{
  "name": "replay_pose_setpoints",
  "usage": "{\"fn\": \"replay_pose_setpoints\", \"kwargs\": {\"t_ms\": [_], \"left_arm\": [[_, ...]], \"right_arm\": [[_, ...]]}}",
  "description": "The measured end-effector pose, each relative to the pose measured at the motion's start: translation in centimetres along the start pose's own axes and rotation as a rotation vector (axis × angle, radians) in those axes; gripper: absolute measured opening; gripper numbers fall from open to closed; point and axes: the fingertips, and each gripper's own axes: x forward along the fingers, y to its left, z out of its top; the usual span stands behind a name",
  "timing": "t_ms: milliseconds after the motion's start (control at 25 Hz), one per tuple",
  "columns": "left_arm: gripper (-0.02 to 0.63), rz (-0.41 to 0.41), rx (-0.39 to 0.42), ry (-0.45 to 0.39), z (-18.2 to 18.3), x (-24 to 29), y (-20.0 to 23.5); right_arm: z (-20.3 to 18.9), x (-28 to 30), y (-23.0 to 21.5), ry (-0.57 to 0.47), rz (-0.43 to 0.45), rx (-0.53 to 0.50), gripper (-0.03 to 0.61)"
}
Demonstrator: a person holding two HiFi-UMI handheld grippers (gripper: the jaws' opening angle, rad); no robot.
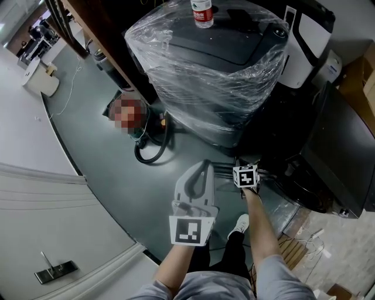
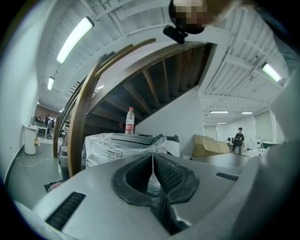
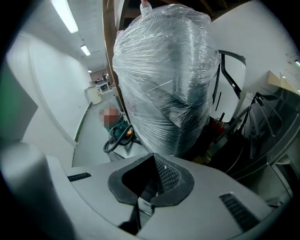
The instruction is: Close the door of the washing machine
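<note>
A dark appliance wrapped in clear film (image 1: pixel 211 64) stands ahead of me, with a water bottle (image 1: pixel 203 13) on its lid. To its right a low dark machine shows a round opening (image 1: pixel 304 196) and a big dark panel (image 1: pixel 343 152) standing beside it; I cannot tell if that panel is a door. My left gripper (image 1: pixel 203 167) hovers over the floor in front of the wrapped appliance, shut and empty (image 2: pixel 153 161). My right gripper (image 1: pixel 244 168) is held just right of it, near the dark machine, also shut on nothing (image 3: pixel 155 171).
A black hose (image 1: pixel 153 146) coils on the floor left of the wrapped appliance. A white appliance (image 1: pixel 313 35) and cardboard (image 1: pixel 360 76) stand at the back right. A curved wooden stair beam (image 1: pixel 99 41) rises at the back left. My shoe (image 1: pixel 240 225) is below the grippers.
</note>
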Motion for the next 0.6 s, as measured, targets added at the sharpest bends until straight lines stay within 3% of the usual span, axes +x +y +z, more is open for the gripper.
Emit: {"fn": "replay_pose_setpoints", "kwargs": {"t_ms": [600], "left_arm": [[0.005, -0.055, 0.004, -0.008, 0.0, 0.5, -3.2]], "right_arm": [[-5.3, -3.4, 2.3, 0.007, 0.012, 0.023, 0.000]]}}
